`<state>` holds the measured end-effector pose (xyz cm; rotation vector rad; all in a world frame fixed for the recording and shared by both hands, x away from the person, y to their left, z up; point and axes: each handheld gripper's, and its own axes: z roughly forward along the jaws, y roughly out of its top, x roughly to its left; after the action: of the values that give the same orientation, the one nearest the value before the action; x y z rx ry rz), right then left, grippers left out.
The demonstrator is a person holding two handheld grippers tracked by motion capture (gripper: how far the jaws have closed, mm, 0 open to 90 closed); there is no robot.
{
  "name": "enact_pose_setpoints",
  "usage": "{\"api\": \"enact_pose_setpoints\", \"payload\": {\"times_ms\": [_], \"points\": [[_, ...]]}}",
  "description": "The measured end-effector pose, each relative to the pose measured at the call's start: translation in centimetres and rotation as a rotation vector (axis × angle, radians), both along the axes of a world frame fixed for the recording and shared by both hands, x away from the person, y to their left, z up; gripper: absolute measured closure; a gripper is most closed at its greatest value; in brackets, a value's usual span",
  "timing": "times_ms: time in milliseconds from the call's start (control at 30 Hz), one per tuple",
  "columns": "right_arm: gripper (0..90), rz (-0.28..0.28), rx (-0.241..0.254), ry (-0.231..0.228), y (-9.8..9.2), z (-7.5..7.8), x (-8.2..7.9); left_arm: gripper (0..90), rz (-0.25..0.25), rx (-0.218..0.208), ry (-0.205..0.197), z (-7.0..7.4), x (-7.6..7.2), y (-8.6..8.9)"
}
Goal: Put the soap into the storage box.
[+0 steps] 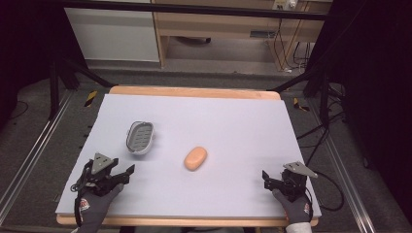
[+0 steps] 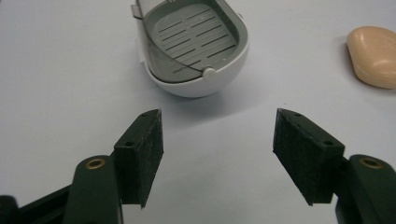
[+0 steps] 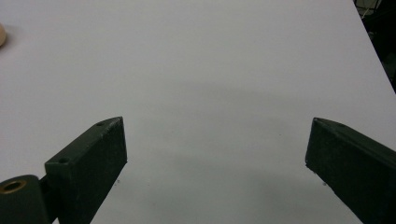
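A white oval plastic soap dish with a grey slotted insert (image 1: 140, 137) sits on the left part of a pale lavender table cover (image 1: 233, 121). An oblong peach-coloured bar of soap (image 1: 195, 158) lies near the middle, apart from the dish. The left gripper (image 1: 127, 171), at the near left edge, points toward the dish; its jaws stand apart with nothing between them. The right gripper (image 1: 266, 176) rests at the near right edge, jaws spread wide over bare cover, apparently just above it.
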<state>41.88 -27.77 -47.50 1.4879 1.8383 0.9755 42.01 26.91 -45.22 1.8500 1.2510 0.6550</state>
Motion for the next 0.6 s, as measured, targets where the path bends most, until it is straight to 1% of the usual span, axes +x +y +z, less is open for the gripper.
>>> {"api": "enact_pose_setpoints", "payload": {"times_ms": [67,133,333,500,567,600], "points": [[5.6,-0.001,0.0,0.001,0.0,0.0,0.0,32.0,-0.02,0.008,0.006,0.0,0.0,-0.5],[5.6,-0.002,-0.003,0.001,0.1,0.0,0.0,31.8,-0.025,0.003,0.006,0.0,-0.1,-0.7],[5.6,0.0,-0.005,0.003,0.1,0.0,0.0,30.7,-0.067,0.004,0.013,0.1,-0.1,-1.8],[5.6,0.002,-0.003,0.005,0.2,0.0,0.0,29.8,-0.086,0.0,0.02,0.2,0.1,-2.4],[5.6,0.004,-0.002,0.011,0.2,-0.1,0.1,29.6,-0.094,0.009,0.028,0.1,0.2,-2.6],[5.6,0.004,-0.002,0.011,0.2,-0.1,0.1,29.6,-0.094,0.002,0.029,0.1,0.2,-2.7]]}}
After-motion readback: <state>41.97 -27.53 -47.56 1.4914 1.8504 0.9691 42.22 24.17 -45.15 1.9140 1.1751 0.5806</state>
